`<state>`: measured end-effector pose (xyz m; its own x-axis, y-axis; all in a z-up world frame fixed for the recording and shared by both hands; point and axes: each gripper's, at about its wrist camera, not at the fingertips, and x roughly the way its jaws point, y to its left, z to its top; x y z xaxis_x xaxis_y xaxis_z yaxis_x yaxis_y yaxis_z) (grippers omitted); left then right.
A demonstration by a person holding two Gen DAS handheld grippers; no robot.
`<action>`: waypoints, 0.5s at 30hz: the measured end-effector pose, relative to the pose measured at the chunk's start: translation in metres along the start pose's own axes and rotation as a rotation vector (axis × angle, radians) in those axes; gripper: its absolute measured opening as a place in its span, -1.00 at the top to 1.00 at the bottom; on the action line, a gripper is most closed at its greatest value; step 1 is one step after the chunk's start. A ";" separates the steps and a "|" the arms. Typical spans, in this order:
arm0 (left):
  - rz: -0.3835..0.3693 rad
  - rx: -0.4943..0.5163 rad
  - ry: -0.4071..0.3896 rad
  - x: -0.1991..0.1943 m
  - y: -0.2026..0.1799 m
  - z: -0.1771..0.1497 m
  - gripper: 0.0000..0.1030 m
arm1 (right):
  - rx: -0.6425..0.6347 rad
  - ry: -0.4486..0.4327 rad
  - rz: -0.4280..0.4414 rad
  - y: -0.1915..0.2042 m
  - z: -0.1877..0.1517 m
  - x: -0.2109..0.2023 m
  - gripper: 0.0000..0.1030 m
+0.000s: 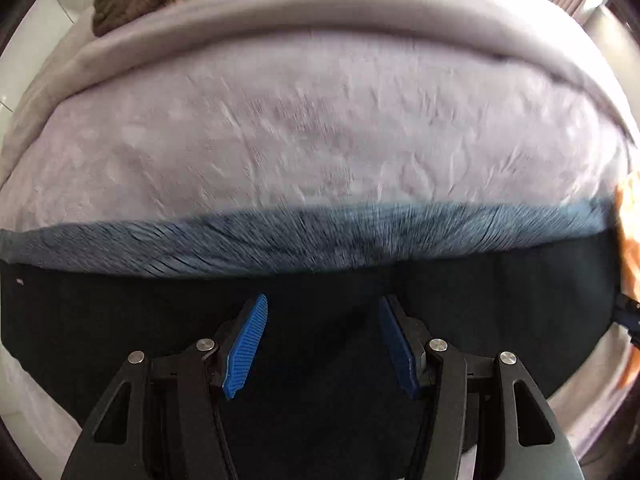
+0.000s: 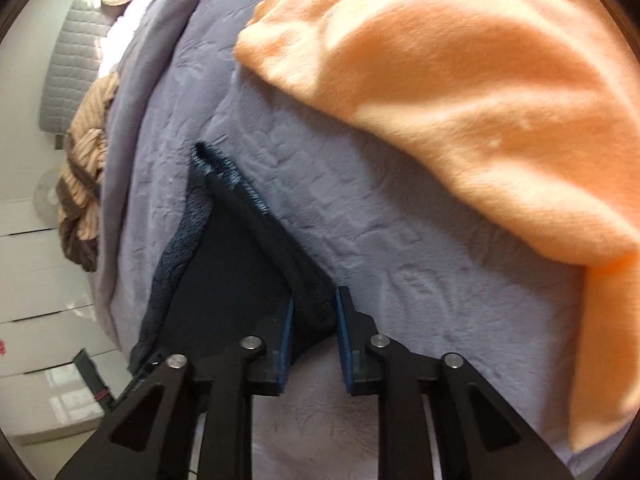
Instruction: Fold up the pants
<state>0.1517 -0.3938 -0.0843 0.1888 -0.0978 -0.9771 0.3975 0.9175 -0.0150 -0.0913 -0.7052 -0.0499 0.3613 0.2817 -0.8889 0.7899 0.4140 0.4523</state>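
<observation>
The right gripper is straddling a bunched edge of the dark pants, jaws narrowly parted around the cloth, apparently not yet pinching. The left gripper is hovering wide open over the pants, holding nothing. The fleecy, limp, light fabric is lying on the lavender bedspread; edges look best for gripping.
</observation>
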 end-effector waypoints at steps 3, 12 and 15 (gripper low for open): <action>0.025 0.016 -0.063 -0.018 0.011 0.006 -0.16 | -0.136 -0.123 -0.082 0.025 -0.008 -0.033 0.26; 0.109 -0.015 -0.079 0.039 0.006 0.030 -0.60 | -0.623 0.045 -0.028 0.165 -0.026 0.076 0.26; 0.112 -0.023 -0.094 0.046 0.012 0.046 -0.60 | -0.649 -0.003 -0.087 0.173 -0.011 0.102 0.38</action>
<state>0.2067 -0.4053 -0.1199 0.3148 -0.0290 -0.9487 0.3491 0.9330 0.0874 0.0765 -0.5954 -0.0615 0.3117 0.2214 -0.9240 0.3575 0.8737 0.3299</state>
